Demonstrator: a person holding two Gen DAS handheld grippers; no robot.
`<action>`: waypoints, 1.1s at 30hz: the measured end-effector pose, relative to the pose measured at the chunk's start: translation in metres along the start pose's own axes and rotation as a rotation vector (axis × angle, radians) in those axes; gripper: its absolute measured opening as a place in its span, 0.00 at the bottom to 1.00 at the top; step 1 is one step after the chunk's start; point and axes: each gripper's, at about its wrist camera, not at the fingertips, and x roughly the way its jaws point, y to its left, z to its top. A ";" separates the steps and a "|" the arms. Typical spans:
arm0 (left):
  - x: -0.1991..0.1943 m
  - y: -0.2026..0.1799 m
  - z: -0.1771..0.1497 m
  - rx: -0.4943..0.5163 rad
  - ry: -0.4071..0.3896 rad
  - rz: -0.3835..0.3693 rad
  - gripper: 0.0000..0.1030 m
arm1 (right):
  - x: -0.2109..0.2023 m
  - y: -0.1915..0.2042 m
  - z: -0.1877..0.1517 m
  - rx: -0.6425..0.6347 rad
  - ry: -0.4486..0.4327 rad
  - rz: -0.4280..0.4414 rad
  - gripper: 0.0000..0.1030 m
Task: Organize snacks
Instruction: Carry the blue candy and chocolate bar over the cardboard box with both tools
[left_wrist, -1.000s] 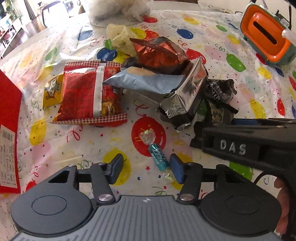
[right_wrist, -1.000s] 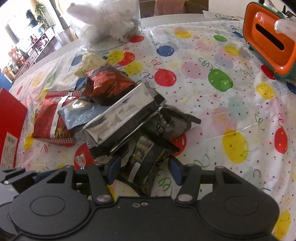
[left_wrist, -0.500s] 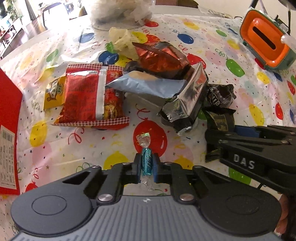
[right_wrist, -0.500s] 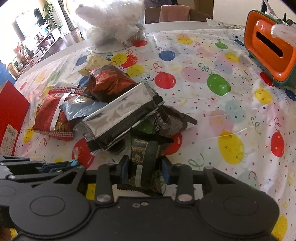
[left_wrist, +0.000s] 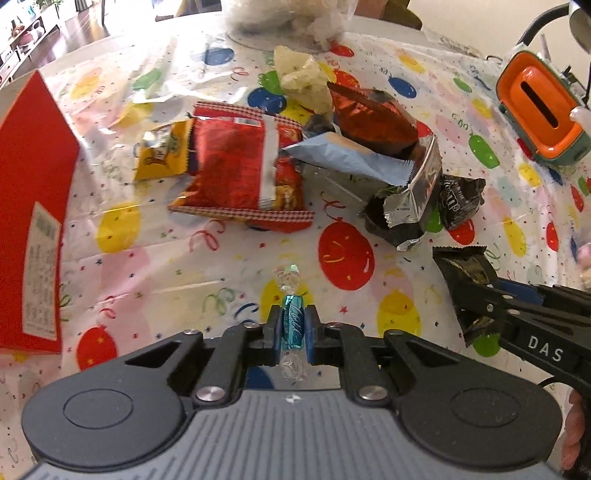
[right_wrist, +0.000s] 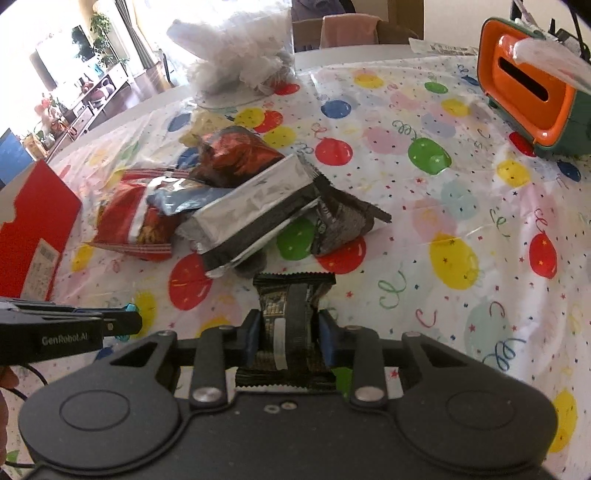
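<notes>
My left gripper (left_wrist: 291, 314) is shut on a small blue wrapped candy (left_wrist: 293, 326), lifted just off the balloon-print tablecloth (left_wrist: 155, 258). In the right wrist view my right gripper (right_wrist: 290, 321) has its jaws closing tight on a black snack packet (right_wrist: 291, 295), pads pressing its sides, and it holds the packet above the cloth. That packet (left_wrist: 465, 266) also shows at the right of the left wrist view. Beyond both lies a pile of snacks: a red chip bag (left_wrist: 236, 166), a silver pack (left_wrist: 417, 192), a pale blue pack (left_wrist: 351, 158) and a copper bag (left_wrist: 369, 114).
A red box (left_wrist: 29, 206) stands at the left edge. An orange and green container (left_wrist: 539, 110) sits far right. A clear plastic bag (left_wrist: 288, 18) rests at the table's far side. A yellow packet (left_wrist: 162, 155) and a dark packet (left_wrist: 458, 199) flank the pile.
Both grippers closed: the left on the blue candy, the right on the black packet. Both then lifted their items a little and drew back from the pile.
</notes>
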 end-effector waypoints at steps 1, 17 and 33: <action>-0.004 0.003 -0.002 -0.001 -0.006 -0.006 0.12 | -0.004 0.002 -0.001 0.001 -0.004 0.002 0.30; -0.099 0.088 -0.009 -0.065 -0.102 -0.040 0.12 | -0.062 0.089 0.007 -0.078 -0.092 0.123 0.30; -0.158 0.196 0.006 -0.100 -0.214 0.049 0.12 | -0.060 0.228 0.041 -0.236 -0.153 0.215 0.30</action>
